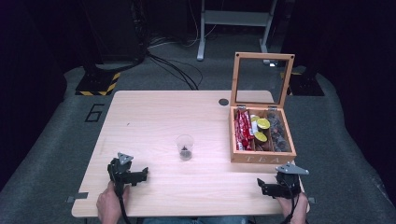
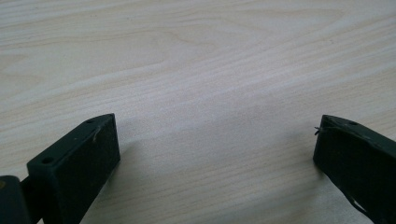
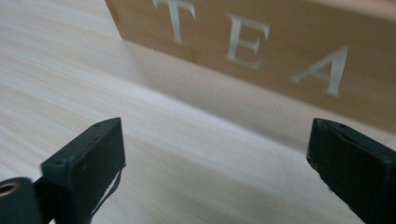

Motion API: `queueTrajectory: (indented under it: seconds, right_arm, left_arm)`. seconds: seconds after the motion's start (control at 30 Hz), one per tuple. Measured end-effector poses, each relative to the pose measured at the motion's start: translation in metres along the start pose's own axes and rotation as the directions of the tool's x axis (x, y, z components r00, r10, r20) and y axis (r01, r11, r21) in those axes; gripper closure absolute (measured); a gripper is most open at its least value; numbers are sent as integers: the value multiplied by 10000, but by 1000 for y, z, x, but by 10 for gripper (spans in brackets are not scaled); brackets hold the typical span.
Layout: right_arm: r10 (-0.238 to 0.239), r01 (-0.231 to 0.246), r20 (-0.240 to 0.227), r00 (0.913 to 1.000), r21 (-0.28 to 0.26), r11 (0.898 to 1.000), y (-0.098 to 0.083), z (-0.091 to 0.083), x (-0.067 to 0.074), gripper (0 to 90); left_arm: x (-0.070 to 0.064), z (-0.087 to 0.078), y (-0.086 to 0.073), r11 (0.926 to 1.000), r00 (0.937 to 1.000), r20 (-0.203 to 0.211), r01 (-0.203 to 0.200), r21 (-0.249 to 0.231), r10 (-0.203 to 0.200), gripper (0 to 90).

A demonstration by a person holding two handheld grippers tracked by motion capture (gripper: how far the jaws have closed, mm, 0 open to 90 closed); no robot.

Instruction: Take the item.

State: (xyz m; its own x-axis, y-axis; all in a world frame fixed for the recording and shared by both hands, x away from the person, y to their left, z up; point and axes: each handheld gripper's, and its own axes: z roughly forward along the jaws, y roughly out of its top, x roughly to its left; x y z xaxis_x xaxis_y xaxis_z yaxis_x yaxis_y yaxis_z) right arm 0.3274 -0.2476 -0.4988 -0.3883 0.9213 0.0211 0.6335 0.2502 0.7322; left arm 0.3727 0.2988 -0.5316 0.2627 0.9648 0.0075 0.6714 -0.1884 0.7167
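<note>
Both tongs are resting low on the desk [image 1: 154,112] with jaws spread wide, gripping nothing. The right tongs [image 1: 273,186] are sitting just in front of the tea box [image 1: 261,156], whose lid is standing open; the left tongs [image 1: 133,175] are lying well to the box's left. The clear cup [image 1: 185,147], holding something small and dark, is standing left of the box, between both tongs and farther from the person. Reaching past the box, a cable is likely snagging its corner; a hasty swing risks toppling the light cup.

Grey carpet floor [image 1: 56,116]; dark room; metal stand [image 1: 233,21]; hazard-striped base [image 1: 98,84]; cables [image 1: 177,67].
</note>
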Motion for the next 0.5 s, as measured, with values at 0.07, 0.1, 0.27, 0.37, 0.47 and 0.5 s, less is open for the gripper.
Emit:
queueTrajectory:
  seconds: [0.07,0.1,0.27,0.37,0.47,0.5]
  right_arm:
    - [139,-140,86,9999,206,9997,-8,6,-3,24]
    - [122,-128,202,9997,311,9994,-11,9,-6,22]
    - [322,-352,647,9974,458,9983,-20,21,-13,0]
    - [391,-410,636,9972,292,9987,-21,22,-13,0]
    - [236,-244,600,9979,124,9996,-23,22,-15,0]
    - [253,-257,594,9979,61,9997,-24,22,-15,0]
  left_arm:
    - [0,0,0,10000,10000,0,3,5,-3,3]
    - [0,0,0,10000,10000,0,0,6,0,3]
    - [0,0,0,10000,10000,-6,-19,-20,19,3]
    - [0,0,0,10000,10000,-10,-28,-25,28,3]
    - [0,0,0,10000,10000,-11,-36,-31,36,3]
    - [0,0,0,10000,10000,-12,-35,-40,35,3]
